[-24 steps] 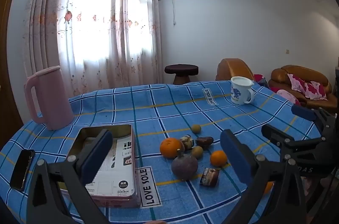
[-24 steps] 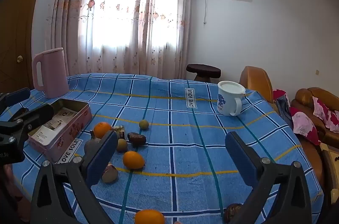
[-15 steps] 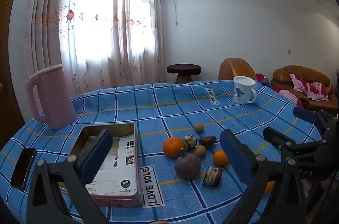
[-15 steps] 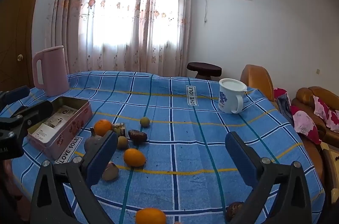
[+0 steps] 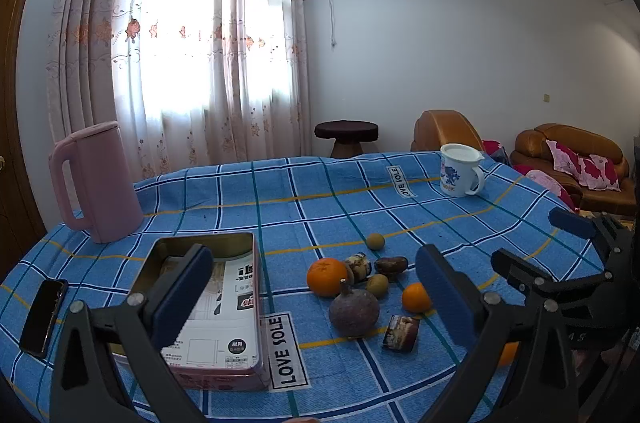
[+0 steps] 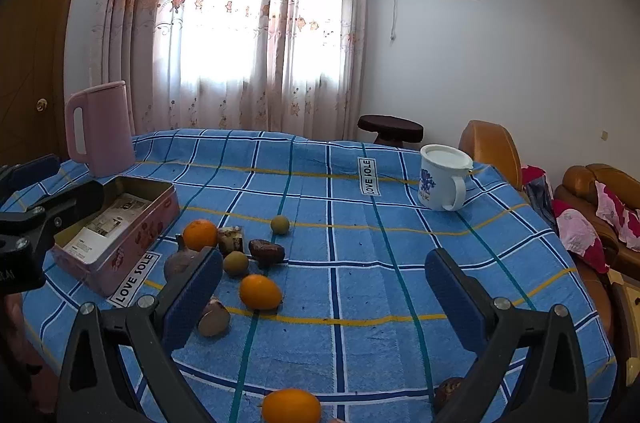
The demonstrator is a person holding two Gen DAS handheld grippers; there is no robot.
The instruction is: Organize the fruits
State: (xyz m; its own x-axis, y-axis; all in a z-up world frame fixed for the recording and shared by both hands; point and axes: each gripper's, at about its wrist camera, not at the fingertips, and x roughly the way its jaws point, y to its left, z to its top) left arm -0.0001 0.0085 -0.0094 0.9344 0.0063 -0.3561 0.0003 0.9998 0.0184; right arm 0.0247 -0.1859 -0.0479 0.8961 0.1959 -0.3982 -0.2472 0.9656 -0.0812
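Note:
A cluster of fruit lies on the blue checked cloth: a large orange (image 5: 327, 277) (image 6: 199, 234), a purple mangosteen (image 5: 353, 310) (image 6: 180, 263), a small orange (image 5: 416, 298) (image 6: 260, 292), small green-brown fruits (image 5: 375, 241) (image 6: 279, 224), a dark date (image 5: 391, 265) (image 6: 267, 250). Another orange (image 6: 291, 406) lies at the near edge. An open pink tin (image 5: 208, 307) (image 6: 116, 223) sits left of the cluster. My left gripper (image 5: 312, 299) is open and empty above the tin and fruit. My right gripper (image 6: 324, 299) is open and empty, to the right of the cluster.
A pink kettle (image 5: 96, 183) (image 6: 100, 129) stands at the back left. A white mug (image 5: 460, 175) (image 6: 442, 177) stands at the back right. A black phone (image 5: 43, 315) lies left of the tin. A brown sofa (image 5: 572, 159) is beyond the table.
Both views have shifted slightly, as both grippers drew back or tilted up a little. The fruit and tin have not moved. Both grippers stay open.

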